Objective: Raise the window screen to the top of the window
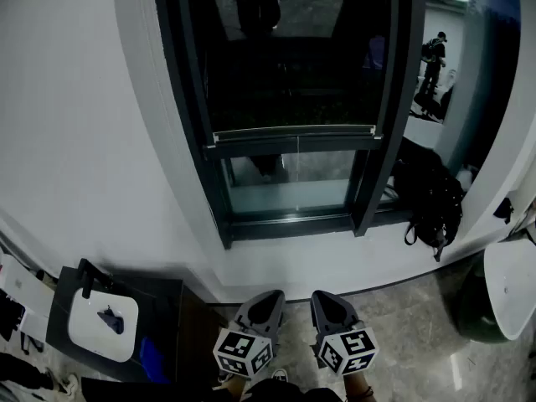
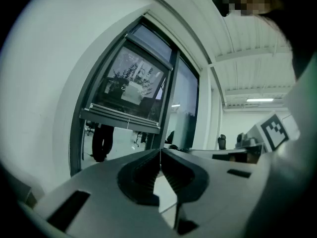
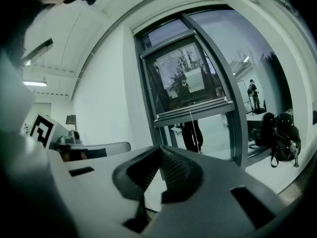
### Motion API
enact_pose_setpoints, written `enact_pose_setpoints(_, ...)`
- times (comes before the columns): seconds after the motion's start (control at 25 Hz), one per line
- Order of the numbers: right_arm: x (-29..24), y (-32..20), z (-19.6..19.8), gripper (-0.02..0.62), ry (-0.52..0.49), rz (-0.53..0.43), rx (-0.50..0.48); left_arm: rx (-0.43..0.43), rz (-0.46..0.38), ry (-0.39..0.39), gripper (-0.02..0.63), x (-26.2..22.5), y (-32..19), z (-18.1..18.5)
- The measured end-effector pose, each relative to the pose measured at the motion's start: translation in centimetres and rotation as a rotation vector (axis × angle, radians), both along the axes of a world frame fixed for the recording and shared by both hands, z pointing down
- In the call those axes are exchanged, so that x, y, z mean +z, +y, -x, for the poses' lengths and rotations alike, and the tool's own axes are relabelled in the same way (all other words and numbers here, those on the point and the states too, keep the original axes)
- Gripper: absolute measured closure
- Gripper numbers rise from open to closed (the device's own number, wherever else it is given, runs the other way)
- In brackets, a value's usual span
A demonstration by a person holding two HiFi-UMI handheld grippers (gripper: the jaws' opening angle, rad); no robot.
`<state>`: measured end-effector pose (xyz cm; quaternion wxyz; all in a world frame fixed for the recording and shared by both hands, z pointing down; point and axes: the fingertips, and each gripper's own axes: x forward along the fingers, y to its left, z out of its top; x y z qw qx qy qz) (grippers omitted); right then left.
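The window [image 1: 293, 99] has a dark frame set in a white wall. Its screen covers the upper pane, and the screen's pale bottom bar [image 1: 293, 132] sits a little above the lower sash, with a thin pull cord [image 1: 297, 153] hanging from its middle. Both grippers hover low, well short of the window. My left gripper [image 1: 266, 301] and right gripper [image 1: 325, 301] are side by side, each shut on nothing. The left gripper view shows the jaws of the left gripper [image 2: 160, 152] meeting below the bar [image 2: 124, 117]. In the right gripper view the right gripper [image 3: 160, 150] points under the bar [image 3: 190, 108] and cord [image 3: 191, 123].
A black backpack [image 1: 431, 199] rests on the sill at the window's right end, also in the right gripper view as a backpack [image 3: 280, 133]. A dark small table [image 1: 59, 308] with a white device stands at lower left. A white round object [image 1: 511, 287] is at the right edge.
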<state>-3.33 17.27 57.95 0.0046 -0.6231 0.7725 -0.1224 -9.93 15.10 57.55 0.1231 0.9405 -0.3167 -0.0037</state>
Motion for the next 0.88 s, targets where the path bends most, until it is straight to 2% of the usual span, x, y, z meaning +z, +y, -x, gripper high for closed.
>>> enact_pose_setpoints(0.48, 1.4, -9.3, -1.5, 0.586, -0.002, 0.033, 0.001, 0.007, 0.053, -0.014, 0.6, 2.3, -9.3, -1.5)
enact_pose_setpoints(0.72, 1.9, -16.0, -3.3, 0.586, -0.016, 0.027, -0.055, -0.068, 0.051, -0.029, 0.6, 2.9, -15.5, -2.4)
enact_pose_setpoints(0.88, 1.2, -21.8, -5.8, 0.586, -0.023, 0.017, -0.115, -0.129, 0.043, -0.027, 0.6, 2.2, -20.8, -4.3)
